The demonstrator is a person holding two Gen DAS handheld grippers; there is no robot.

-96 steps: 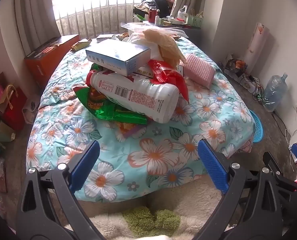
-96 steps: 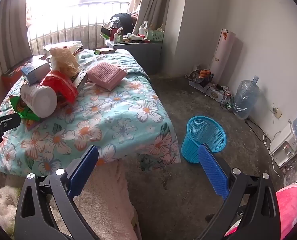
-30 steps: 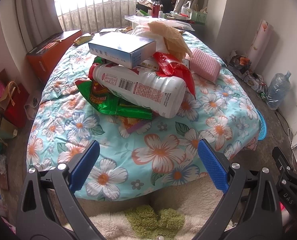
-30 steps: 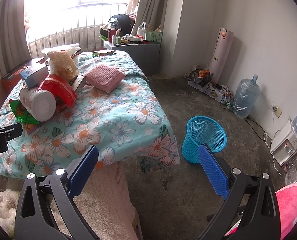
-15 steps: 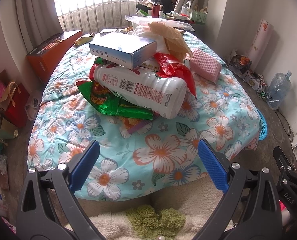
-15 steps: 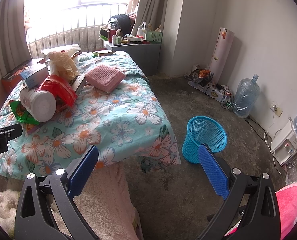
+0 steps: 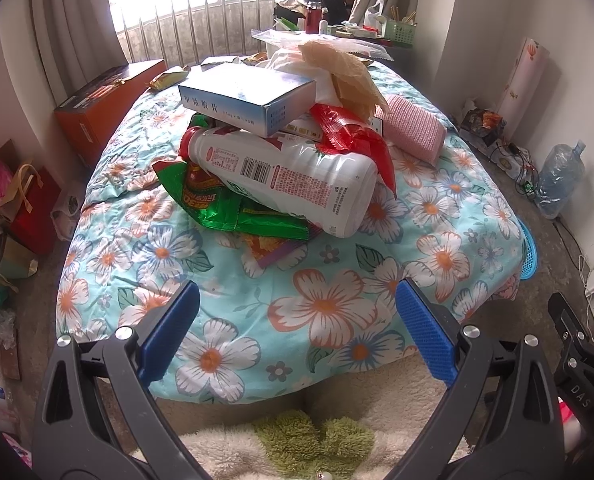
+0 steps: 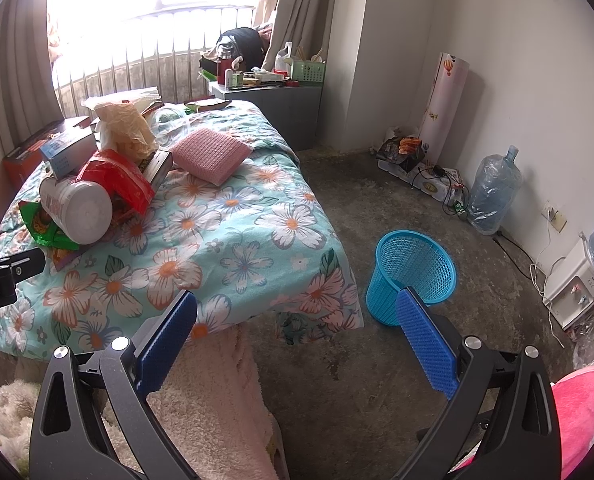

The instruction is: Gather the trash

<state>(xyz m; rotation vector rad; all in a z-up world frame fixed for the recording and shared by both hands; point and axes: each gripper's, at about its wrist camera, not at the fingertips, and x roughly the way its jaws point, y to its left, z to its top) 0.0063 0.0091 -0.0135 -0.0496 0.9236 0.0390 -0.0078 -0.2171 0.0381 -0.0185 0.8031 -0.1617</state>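
Observation:
A heap of trash lies on the floral bedspread [image 7: 325, 308]: a white plastic bottle [image 7: 285, 178] on its side, a green snack bag [image 7: 225, 208] under it, a blue-white box [image 7: 249, 96] on top, a red wrapper [image 7: 349, 136] and a crumpled tan bag [image 7: 341, 68]. My left gripper [image 7: 297, 332] hangs open over the bed's near edge, short of the pile. My right gripper [image 8: 297, 336] is open too, above the floor by the bed's corner. A blue mesh waste basket [image 8: 411, 272] stands on the floor just beyond its right finger.
A pink cushion [image 7: 415, 128] lies behind the pile. An orange box [image 7: 105, 108] sits left of the bed, with bags [image 7: 29, 208] on the floor. A water jug [image 8: 493, 192], cables and a cluttered cabinet [image 8: 273, 100] line the far wall. Fluffy rugs [image 8: 209, 400] lie below.
The left gripper has edged slightly closer to the pile over the last seconds. The right view is almost unchanged. Both stay open.

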